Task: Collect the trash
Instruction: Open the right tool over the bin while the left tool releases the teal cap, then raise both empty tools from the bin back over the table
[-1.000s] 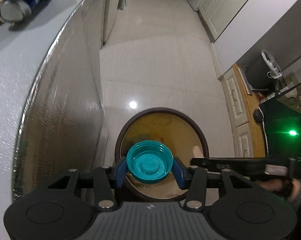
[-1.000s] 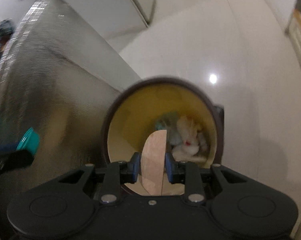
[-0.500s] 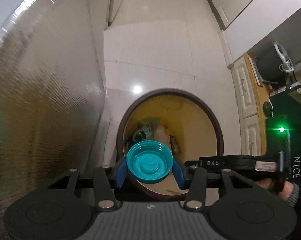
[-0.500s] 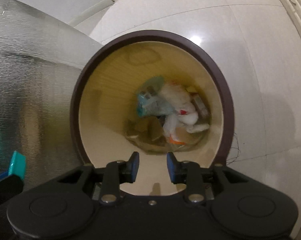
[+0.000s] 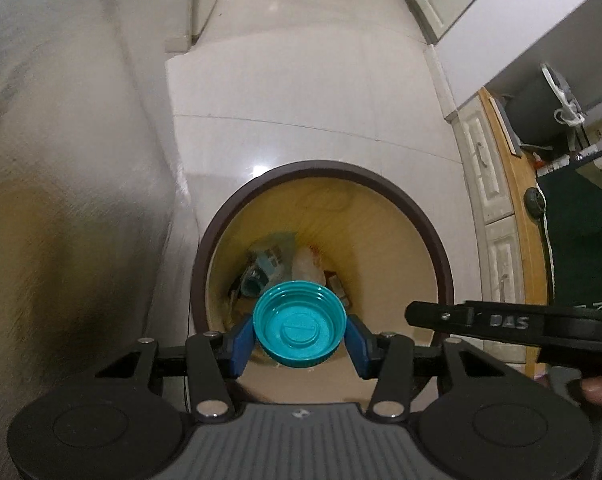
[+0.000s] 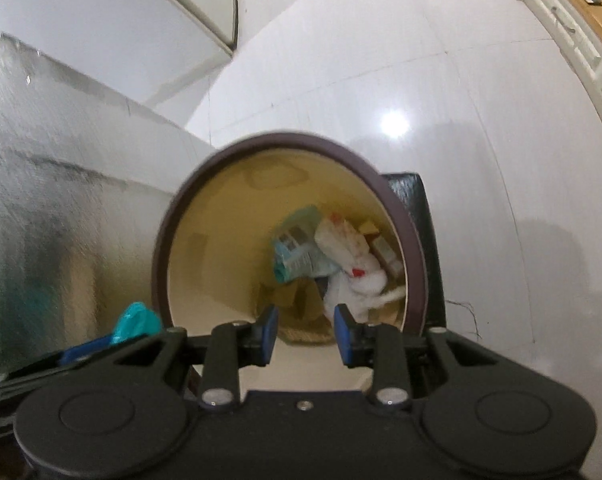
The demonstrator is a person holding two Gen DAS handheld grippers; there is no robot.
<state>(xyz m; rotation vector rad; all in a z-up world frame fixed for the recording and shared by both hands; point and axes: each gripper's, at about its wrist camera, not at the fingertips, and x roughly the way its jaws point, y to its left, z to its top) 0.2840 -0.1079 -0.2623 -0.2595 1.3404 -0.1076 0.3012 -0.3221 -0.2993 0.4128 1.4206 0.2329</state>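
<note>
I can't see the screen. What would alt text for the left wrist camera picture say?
A handheld left gripper clamps a teal plastic lid, hollow side toward the camera, over a round brown-rimmed bin with trash at its bottom. The right gripper reaches in from the right above a white tiled floor.

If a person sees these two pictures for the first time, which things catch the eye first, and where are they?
The eye goes first to the teal lid, clamped between the blue pads of the left gripper right above the open mouth of the trash bin. Next comes the bin itself, dark-rimmed and yellow inside, standing on the pale tiled floor with wrappers and crumpled paper at its bottom. The right gripper hangs over it, open and empty.
</note>
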